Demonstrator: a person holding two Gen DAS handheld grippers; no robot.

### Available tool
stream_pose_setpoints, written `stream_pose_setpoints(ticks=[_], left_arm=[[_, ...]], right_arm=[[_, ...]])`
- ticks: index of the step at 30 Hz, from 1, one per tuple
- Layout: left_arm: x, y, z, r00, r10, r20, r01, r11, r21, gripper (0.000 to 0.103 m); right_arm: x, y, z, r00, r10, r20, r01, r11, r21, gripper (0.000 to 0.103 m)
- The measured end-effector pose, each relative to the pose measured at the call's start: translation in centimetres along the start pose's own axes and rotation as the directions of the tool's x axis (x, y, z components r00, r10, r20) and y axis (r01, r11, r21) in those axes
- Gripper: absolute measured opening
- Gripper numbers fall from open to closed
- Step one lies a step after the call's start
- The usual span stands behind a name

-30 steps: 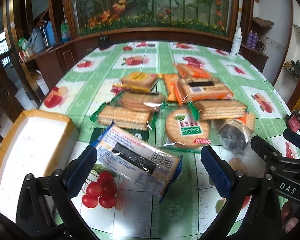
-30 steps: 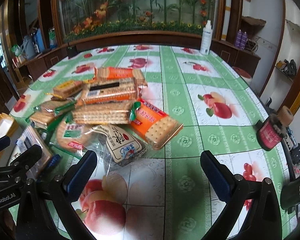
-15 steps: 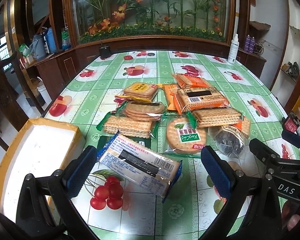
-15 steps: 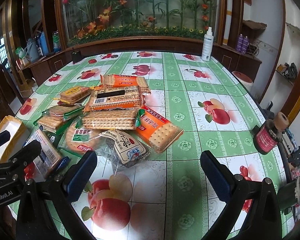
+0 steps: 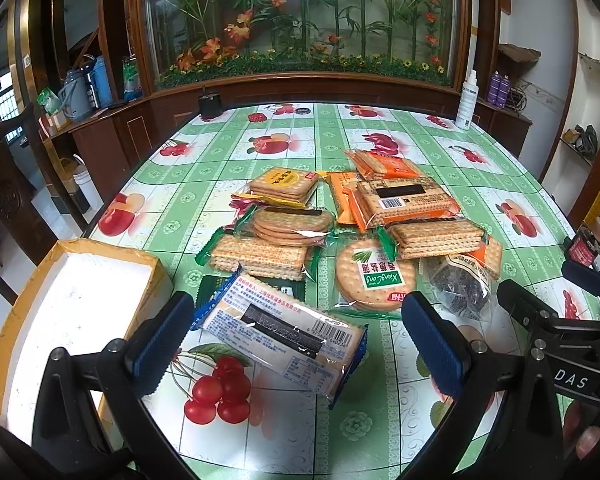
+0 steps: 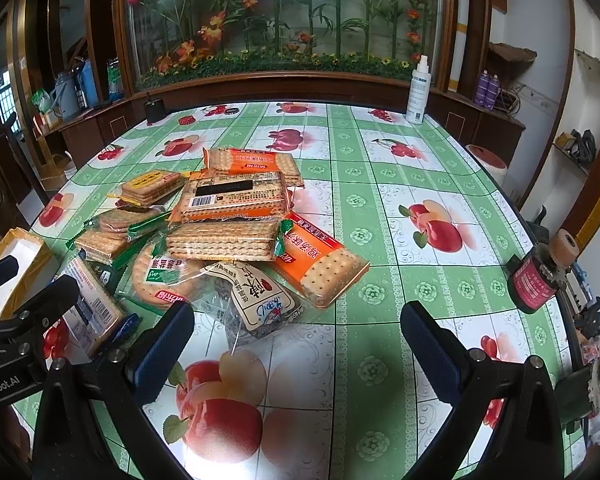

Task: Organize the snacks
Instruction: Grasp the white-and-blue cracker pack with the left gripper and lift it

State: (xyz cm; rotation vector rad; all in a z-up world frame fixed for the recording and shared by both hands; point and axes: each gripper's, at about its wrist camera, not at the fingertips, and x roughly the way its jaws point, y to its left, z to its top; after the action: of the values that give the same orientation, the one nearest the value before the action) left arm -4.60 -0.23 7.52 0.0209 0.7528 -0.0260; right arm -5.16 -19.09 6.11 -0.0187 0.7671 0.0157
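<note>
Several biscuit packets lie in a heap on the green fruit-print table. My left gripper is open, with a blue-edged biscuit packet lying flat between its fingers, not gripped. A round-biscuit packet and a dark snack bag lie behind it. My right gripper is open and empty, just in front of the dark snack bag and an orange cracker packet. An open yellow-rimmed white box stands at the left.
A white spray bottle stands at the table's far right edge. A red-labelled roll sits at the right edge. A small black object sits at the far edge. A wooden cabinet with plants lies behind.
Both grippers have pulled back and risen slightly, so more of the table shows. The blue-edged packet still lies between the left fingers. Both stay open.
</note>
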Motion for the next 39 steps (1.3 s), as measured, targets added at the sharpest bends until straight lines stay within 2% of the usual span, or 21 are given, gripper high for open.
stream_pose_setpoints(ticks=[26,39], left_arm=[[1.0,1.4,0.5,1.0,0.007,-0.017,-0.007,1.0,-0.02,0.103],[2.7,3.5,0.9,0.996,0.02,-0.091,-0.024,0.999,-0.044,0.103]], right_arm=[[1.1,0.6,0.4,1.0,0.006,-0.027,-0.007,1.0,-0.029,0.103],[2.0,0.3,0.4,0.998,0.026,-0.058,-0.028,0.999,-0.046,0.103]])
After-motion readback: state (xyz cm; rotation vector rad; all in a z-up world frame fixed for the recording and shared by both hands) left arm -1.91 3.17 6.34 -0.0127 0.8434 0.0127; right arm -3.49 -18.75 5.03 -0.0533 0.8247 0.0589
